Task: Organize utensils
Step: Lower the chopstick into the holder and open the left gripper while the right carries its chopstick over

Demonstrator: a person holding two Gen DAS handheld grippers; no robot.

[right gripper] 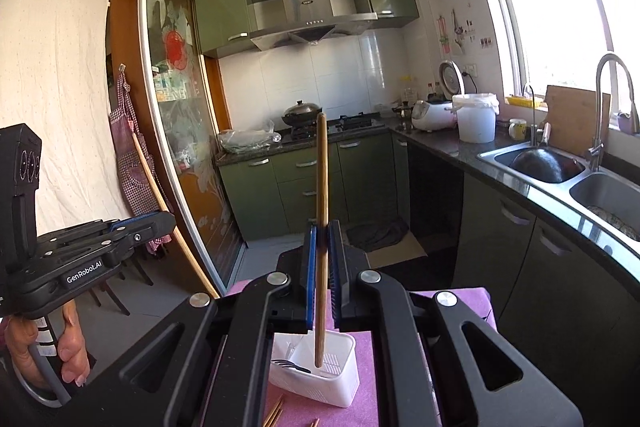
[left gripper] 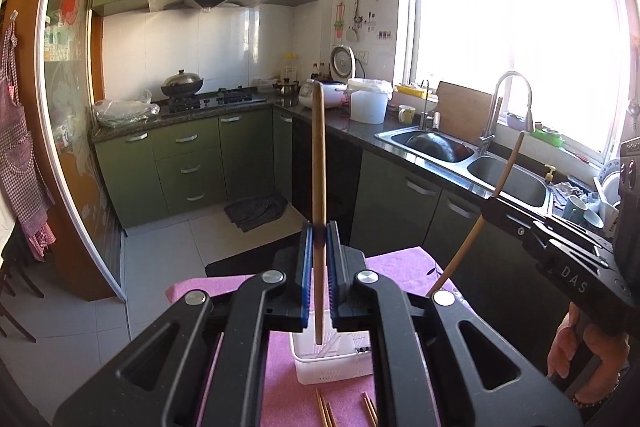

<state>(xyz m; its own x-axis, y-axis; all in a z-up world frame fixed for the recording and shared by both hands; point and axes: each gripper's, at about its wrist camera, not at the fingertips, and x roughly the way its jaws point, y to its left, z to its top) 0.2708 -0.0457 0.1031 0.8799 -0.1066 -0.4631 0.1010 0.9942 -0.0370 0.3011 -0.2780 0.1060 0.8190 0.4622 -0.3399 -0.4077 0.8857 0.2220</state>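
Note:
My left gripper (left gripper: 319, 231) is shut on a wooden chopstick (left gripper: 318, 163) held upright, its lower tip over the white utensil holder (left gripper: 334, 363) on the pink mat (left gripper: 280, 379). My right gripper (right gripper: 321, 231) is shut on another upright wooden chopstick (right gripper: 321, 187), its lower end inside the white holder (right gripper: 320, 377). The holder has dark fork tines (right gripper: 286, 363) in one compartment. The right gripper (left gripper: 492, 205) and its chopstick (left gripper: 506, 175) show in the left view. The left gripper (right gripper: 160, 221) and its chopstick (right gripper: 160, 199) show in the right view.
Several loose chopsticks (left gripper: 326, 411) lie on the mat in front of the holder, also in the right view (right gripper: 274, 413). A counter with a double sink (left gripper: 460, 155) runs along the right. Green cabinets (left gripper: 188, 167) and a stove (left gripper: 212, 99) stand at the back.

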